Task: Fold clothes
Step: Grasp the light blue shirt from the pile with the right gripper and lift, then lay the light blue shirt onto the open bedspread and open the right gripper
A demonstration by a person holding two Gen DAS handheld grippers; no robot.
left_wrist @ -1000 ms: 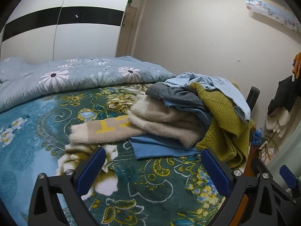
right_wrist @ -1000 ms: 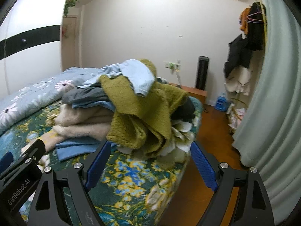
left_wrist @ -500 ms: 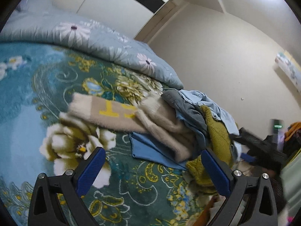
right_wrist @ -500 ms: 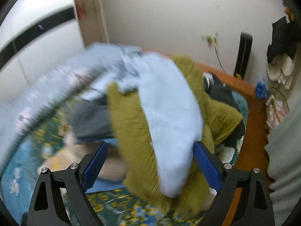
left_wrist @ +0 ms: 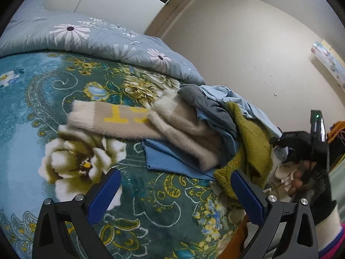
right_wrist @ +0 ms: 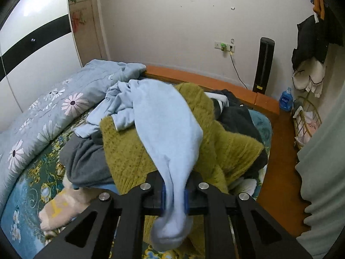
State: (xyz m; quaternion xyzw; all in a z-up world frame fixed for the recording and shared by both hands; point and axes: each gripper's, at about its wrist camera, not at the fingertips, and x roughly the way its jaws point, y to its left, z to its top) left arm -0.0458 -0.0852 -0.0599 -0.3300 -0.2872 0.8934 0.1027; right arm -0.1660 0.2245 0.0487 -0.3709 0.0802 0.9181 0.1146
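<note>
A heap of clothes lies on the bed: a light blue garment (right_wrist: 163,125) on top, an olive knit sweater (right_wrist: 129,151), a grey piece (right_wrist: 86,161) and a beige fuzzy sweater (left_wrist: 176,127) with yellow letters. My right gripper (right_wrist: 174,196) has its jaws closing on a sleeve of the light blue garment, and the blue pads press the cloth, whose end hangs below them. My left gripper (left_wrist: 176,194) is open over the floral bedspread, short of the heap, with nothing between its fingers. In the left wrist view the right gripper (left_wrist: 301,142) and the hand holding it appear at the heap's right.
A teal floral bedspread (left_wrist: 54,112) covers the bed, with a grey-blue daisy duvet (right_wrist: 43,112) bunched at the back. The wooden bed frame (right_wrist: 215,82) edges the heap. Beyond it stand a black tower fan (right_wrist: 264,64), a wire basket (right_wrist: 306,120), hanging coats and a pale curtain (right_wrist: 323,151).
My right gripper swung in over the heap and closed on the light blue sleeve. The left gripper rolled and drifted a little, staying open; the right gripper and hand came into its view.
</note>
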